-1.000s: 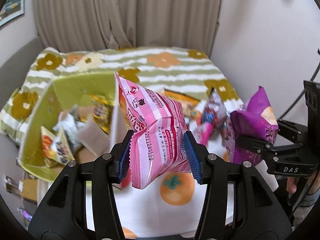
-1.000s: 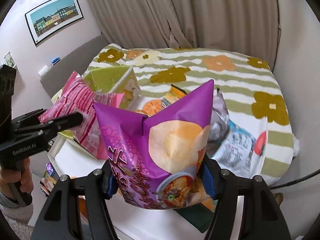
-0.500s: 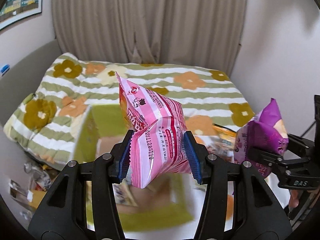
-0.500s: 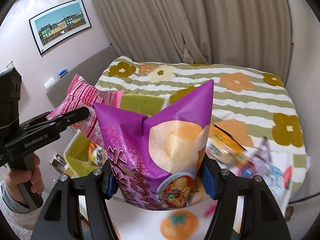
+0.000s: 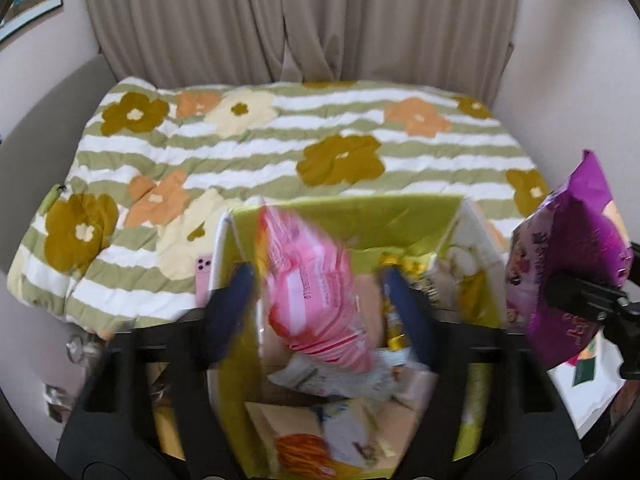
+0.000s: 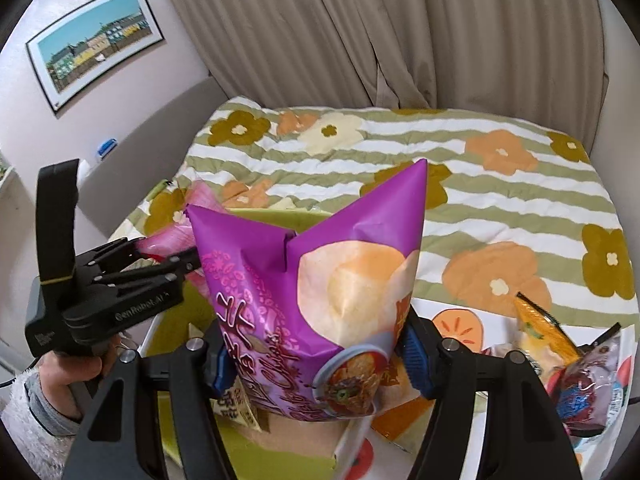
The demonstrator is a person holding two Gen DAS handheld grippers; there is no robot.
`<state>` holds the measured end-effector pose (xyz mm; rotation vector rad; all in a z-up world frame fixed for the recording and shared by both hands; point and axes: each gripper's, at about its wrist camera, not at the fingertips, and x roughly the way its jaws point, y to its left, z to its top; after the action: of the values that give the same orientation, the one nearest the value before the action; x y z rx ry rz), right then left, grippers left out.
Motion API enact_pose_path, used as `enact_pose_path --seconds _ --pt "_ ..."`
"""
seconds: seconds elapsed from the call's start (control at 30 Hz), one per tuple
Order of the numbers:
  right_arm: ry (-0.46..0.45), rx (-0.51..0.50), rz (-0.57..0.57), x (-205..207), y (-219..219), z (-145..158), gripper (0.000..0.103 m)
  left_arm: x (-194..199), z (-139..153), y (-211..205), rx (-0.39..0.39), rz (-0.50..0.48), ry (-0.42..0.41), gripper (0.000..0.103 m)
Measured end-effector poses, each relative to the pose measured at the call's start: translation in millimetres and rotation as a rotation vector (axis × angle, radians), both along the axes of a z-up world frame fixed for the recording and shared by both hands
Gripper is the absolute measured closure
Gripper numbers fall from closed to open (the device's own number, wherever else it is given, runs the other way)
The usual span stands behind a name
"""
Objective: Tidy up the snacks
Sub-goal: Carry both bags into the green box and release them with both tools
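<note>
A bed with a green-and-white striped quilt [image 5: 304,136] printed with brown, orange and cream flowers fills the room beneath beige curtains [image 6: 360,32], and a framed picture of coloured houses [image 6: 96,56] hangs on the pale wall. In front of the bed stands a tabletop under a white cloth with orange fruit prints [image 6: 456,326], with several loose snack packets [image 6: 568,364] on its right. A second ago the left tool [image 5: 320,312] was clamped on the pink striped snack bag [image 5: 316,292] out over the tabletop; now it is above the lime-green box [image 5: 400,210], its jaws are opening, and the blurred bag sits between the blue pads, clear of them, above packets already inside. The box, formerly off to the left, now lies straight ahead in the left wrist view. The right tool [image 6: 316,356] remains closed on the purple chip bag [image 6: 320,300], a crinkled packet with a pale chip picture and a bowl graphic, held upright just right of the box.
</note>
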<state>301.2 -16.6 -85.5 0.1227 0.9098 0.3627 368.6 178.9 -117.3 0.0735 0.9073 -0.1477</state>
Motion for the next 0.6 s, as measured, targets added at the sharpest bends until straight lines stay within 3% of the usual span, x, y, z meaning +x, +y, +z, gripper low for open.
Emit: enact_pose_path --seconds 0.03,0.23,0.6 --pt "0.012 -0.002 -0.005 3.5 2.9 -3.5 0.041 2.0 -4.5 3.5 0.006 0.003 -0.001 0.002" --pt "0.064 -0.008 -0.011 17.6 14.2 -16.9 0.041 -8.8 -13.5 16.8 -0.012 -0.004 0.013 0.002" --pt "0.118 -0.038 0.079 48.5 35.3 -21.0 0.038 -41.2 -9.5 32.7 -0.021 0.078 0.021 0.002"
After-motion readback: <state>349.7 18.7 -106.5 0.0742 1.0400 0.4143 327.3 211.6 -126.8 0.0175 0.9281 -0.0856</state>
